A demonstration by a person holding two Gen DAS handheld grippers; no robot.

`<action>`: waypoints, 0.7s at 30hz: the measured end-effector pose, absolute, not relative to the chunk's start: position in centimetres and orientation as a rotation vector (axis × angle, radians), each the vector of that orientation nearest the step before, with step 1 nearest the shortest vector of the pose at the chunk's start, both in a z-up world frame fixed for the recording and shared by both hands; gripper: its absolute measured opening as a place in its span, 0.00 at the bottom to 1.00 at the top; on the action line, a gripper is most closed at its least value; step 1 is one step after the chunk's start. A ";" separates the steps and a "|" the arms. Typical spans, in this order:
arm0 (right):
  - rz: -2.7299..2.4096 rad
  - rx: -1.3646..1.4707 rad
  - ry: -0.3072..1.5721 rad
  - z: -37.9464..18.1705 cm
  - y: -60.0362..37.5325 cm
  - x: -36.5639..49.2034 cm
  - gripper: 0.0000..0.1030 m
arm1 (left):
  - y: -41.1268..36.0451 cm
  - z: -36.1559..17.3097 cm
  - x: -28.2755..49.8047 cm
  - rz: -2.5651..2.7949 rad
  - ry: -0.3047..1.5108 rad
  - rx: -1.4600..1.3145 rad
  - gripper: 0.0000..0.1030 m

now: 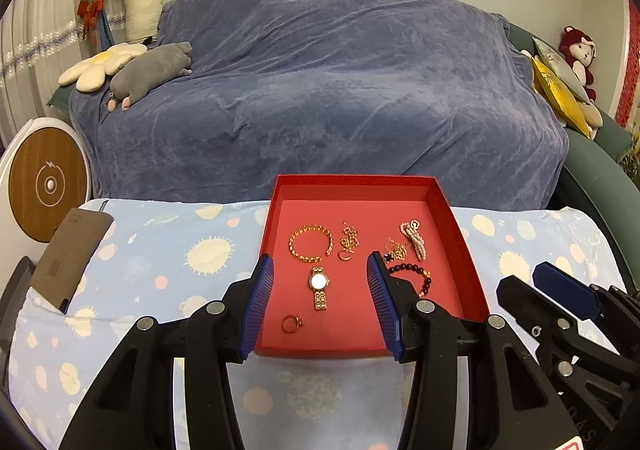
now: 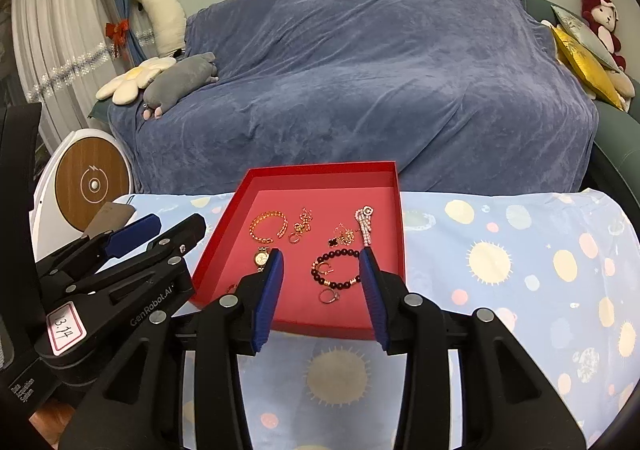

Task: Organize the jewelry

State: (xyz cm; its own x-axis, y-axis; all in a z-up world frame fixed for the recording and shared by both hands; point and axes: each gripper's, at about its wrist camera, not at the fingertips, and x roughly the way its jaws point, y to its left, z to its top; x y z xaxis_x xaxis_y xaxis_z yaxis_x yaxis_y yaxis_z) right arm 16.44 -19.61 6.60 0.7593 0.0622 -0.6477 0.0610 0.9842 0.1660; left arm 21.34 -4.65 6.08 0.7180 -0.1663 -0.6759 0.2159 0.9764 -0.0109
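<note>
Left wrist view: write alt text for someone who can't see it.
The open left gripper hovers at the near edge of a red tray holding a gold watch, gold bracelet, dark bead bracelet and ring. The right gripper waits alongside.

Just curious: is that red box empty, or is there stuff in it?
Not empty. The red box has no lid on and holds a gold watch, a dark bead bracelet, chains and rings on its floor.

A sofa under a blue blanket (image 1: 328, 89) fills the upper middle. At upper left lie a flower cushion (image 1: 102, 65) and grey plush (image 1: 154, 71); a red monkey toy (image 1: 578, 55) sits upper right.
</note>
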 end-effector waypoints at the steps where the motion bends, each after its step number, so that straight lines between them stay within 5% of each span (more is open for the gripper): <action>1: -0.001 0.185 0.708 6.5 -19.7 15.9 0.37 | -4.6 6.0 20.9 -0.208 0.745 0.078 0.45; 14: -0.010 0.199 0.788 3.0 -20.0 12.9 0.39 | -3.2 3.0 17.3 -0.190 0.778 0.089 0.49; 17: -0.016 0.178 0.784 2.6 -19.8 12.8 0.50 | -2.8 2.6 17.4 -0.188 0.795 0.062 0.49; 21: -0.038 0.164 0.783 2.1 -19.8 12.7 0.58 | -2.5 2.5 16.8 -0.175 0.779 0.072 0.62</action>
